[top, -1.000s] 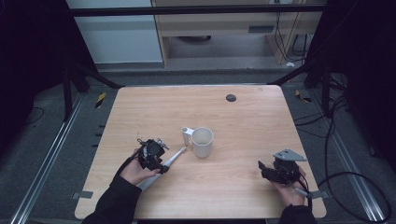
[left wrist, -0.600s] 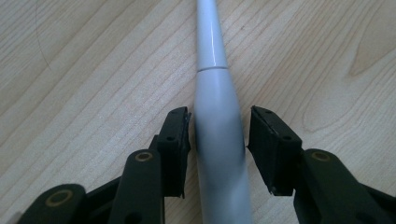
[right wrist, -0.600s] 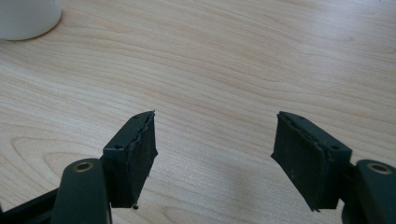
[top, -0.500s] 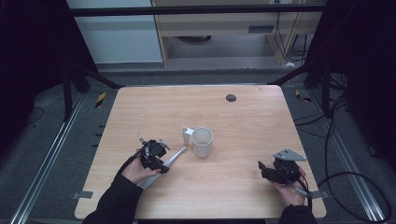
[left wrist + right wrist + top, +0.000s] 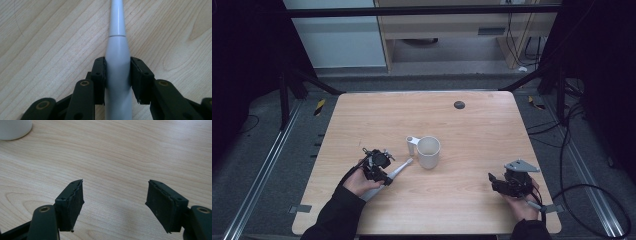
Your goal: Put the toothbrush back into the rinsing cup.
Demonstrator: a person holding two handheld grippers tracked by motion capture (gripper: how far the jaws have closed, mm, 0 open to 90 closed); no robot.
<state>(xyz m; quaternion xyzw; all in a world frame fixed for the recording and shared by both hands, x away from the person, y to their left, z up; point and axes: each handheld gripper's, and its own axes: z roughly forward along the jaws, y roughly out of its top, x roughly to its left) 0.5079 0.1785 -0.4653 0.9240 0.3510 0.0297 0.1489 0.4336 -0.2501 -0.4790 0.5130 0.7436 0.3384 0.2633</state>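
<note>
A white electric toothbrush [image 5: 395,171] lies on the wooden table [image 5: 472,130], its head pointing toward a white mug [image 5: 428,151] near the table's middle. My left gripper [image 5: 381,169] is shut on the toothbrush handle [image 5: 117,62]; both pads press its sides in the left gripper view. My right gripper [image 5: 493,181] rests low at the table's front right, open, with bare wood between its fingers [image 5: 72,200]. The mug's base [image 5: 13,128] shows at the top left of the right gripper view.
A small dark round disc [image 5: 459,104] sits on the table near its far edge. Black frame posts and cables surround the table. A cable [image 5: 562,200] trails from the right gripper off the front right corner.
</note>
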